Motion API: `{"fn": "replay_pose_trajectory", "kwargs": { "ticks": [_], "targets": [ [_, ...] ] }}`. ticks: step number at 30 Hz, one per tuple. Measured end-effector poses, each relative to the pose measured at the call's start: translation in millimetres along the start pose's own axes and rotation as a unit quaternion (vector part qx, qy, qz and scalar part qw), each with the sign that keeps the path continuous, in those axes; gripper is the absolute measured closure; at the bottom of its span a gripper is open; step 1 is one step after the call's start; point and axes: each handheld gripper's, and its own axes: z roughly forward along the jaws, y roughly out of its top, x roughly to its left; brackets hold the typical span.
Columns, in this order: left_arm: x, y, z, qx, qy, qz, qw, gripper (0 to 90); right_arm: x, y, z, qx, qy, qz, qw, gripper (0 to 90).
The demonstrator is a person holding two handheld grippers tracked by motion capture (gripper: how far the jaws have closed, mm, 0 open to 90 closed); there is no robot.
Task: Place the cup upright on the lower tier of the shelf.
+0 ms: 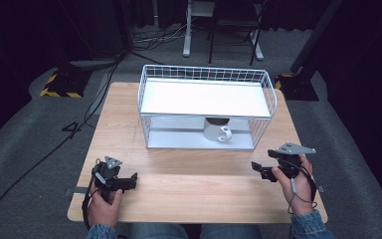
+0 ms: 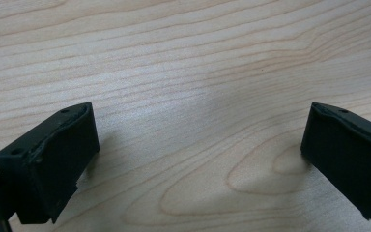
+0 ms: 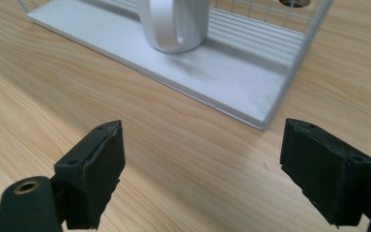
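On the wooden desk [image 1: 129, 119] stands a white wire rack [image 1: 206, 107] with two levels: a flat white upper shelf and a lower shelf close to the desk surface. A white mug [image 1: 217, 130] stands upright on the lower shelf, a little to the right of the middle, under the upper shelf, and its handle points toward the person's side and slightly to the right. In the right gripper view the mug [image 3: 174, 24] shows at the top, on the lower shelf, with the handle facing the camera (the upper part of the mug is cut by the frame). The right hand-held gripper [image 1: 259, 169] is in the person's right hand near the right front part of the desk, low over the wood, in front of the rack's right corner and apart from it. Its jaws are wide apart and there is nothing between them, only bare wood. The left hand-held gripper [image 1: 129, 181] is in the left hand at the left front part of the desk, well apart from the rack. In the left gripper view its two black jaws also stand wide apart over the bare wood grain, holding nothing.
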Motion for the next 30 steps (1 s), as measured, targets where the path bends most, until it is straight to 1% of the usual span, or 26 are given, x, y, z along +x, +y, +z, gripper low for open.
{"fn": "replay_pose_trajectory", "kwargs": {
  "ticks": [2, 3, 4, 6, 7, 8, 9, 10, 11, 14, 16, 18, 21, 25, 28, 30],
  "targets": [
    [0.0, 0.0, 0.0, 0.000, 0.000, 0.000, 1.0000, 0.2, -4.1, -8.6, -5.7, 0.003, -0.007, 0.005, 1.0000, 16.5],
    [0.0, 0.0, 0.0, 0.000, 0.000, 0.000, 1.0000, 0.2, -4.1, -8.6, -5.7, 0.003, -0.007, 0.005, 1.0000, 16.5],
    [0.0, 0.0, 0.0, 0.000, 0.000, 0.000, 1.0000, 0.2, -6.6, -14.7, -8.7, 0.007, -0.007, 0.009, 0.9999, 16.6],
    [0.0, 0.0, 0.0, 0.000, 0.000, 0.000, 1.0000, 0.2, -7.4, -17.2, -9.5, 0.010, -0.007, 0.011, 0.9999, 16.7],
    [0.0, 0.0, 0.0, 0.000, 0.000, 0.000, 1.0000, 0.2, -9.1, -21.8, -10.5, 0.015, -0.007, 0.011, 0.9998, 16.9],
    [0.0, 0.0, 0.0, 0.000, 0.000, 0.000, 1.0000, 0.2, -13.3, -29.4, -11.5, 0.028, 0.001, 0.009, 0.9996, 17.2],
    [0.0, 0.0, 0.0, 0.000, 0.000, 0.000, 1.0000, 0.2, -13.3, -29.4, -11.5, 0.028, 0.001, 0.009, 0.9996, 17.2],
    [0.0, 0.0, 0.0, 0.000, 0.000, 0.000, 1.0000, 0.2, -18.0, -37.7, -12.3, 0.036, -0.004, 0.013, 0.9993, 17.5],
    [0.0, 0.0, 0.0, 0.000, 0.000, 0.000, 1.0000, 0.2, -18.0, -37.7, -12.3, 0.036, -0.004, 0.013, 0.9993, 17.5],
    [0.0, 0.0, 0.0, 0.000, 0.000, 0.000, 1.0000, 0.2, -25.4, -51.0, -13.1, 0.047, -0.014, 0.020, 0.9986, 18.1],
    [0.0, 0.0, 0.0, 0.000, 0.000, 0.000, 1.0000, 0.2, -32.0, -61.3, -13.1, 0.054, -0.012, 0.027, 0.9981, 18.2],
    [0.0, 0.0, 0.0, 0.000, 0.000, 0.000, 1.0000, 0.2, -34.0, -64.0, -13.2, 0.054, -0.012, 0.025, 0.9981, 18.2],
    [0.0, 0.0, 0.0, 0.000, 0.000, 0.000, 1.0000, 0.2, -40.3, -75.0, -14.2, 0.055, -0.025, 0.031, 0.9977, 18.3],
    [0.0, 0.0, 0.0, 0.000, 0.000, 0.000, 1.0000, 0.2, -46.3, -87.5, -13.5, 0.054, -0.034, 0.042, 0.9971, 18.3],
    [0.0, 0.0, 0.0, 0.000, 0.000, 0.000, 1.0000, 0.2, -48.6, -93.9, -13.0, 0.055, -0.041, 0.036, 0.9970, 18.5],
    [0.0, 0.0, 0.0, 0.000, 0.000, 0.000, 1.0000, 0.2, -49.8, -97.1, -13.4, 0.053, -0.045, 0.027, 0.9972, 18.3]
  ]
}}
